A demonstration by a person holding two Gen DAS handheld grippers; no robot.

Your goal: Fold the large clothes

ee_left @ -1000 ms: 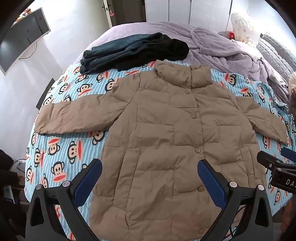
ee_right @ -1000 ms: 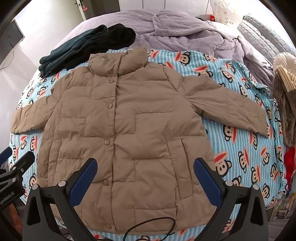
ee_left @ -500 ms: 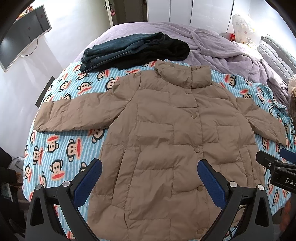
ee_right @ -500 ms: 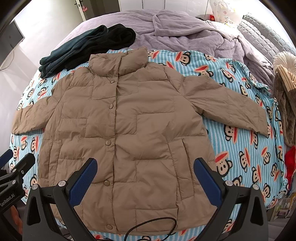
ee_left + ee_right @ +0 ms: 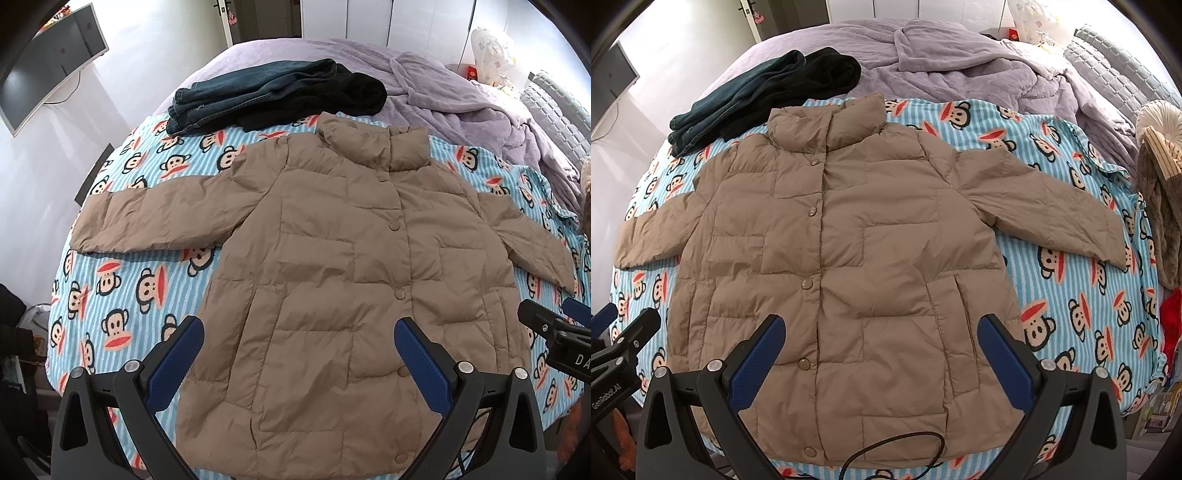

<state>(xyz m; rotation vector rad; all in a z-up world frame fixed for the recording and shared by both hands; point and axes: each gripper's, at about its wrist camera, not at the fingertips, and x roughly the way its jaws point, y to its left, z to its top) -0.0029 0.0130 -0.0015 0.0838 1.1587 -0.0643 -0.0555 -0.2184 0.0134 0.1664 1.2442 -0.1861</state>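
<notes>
A tan puffer jacket lies flat and buttoned on a blue monkey-print sheet, collar at the far side, both sleeves spread out sideways. My left gripper hangs open above the jacket's lower half, nothing between its blue pads. My right gripper is also open above the hem area and holds nothing. Each gripper shows at the edge of the other's view: the right gripper and the left gripper.
Folded dark jeans and a black garment lie beyond the collar. A rumpled lilac blanket covers the far bed. A monitor hangs on the left wall. A black cable loops over the hem.
The left wrist view has shifted slightly, so the jacket sits a little further right and the left sleeve shows more fully. The jacket itself has not moved; both grippers stay open.
</notes>
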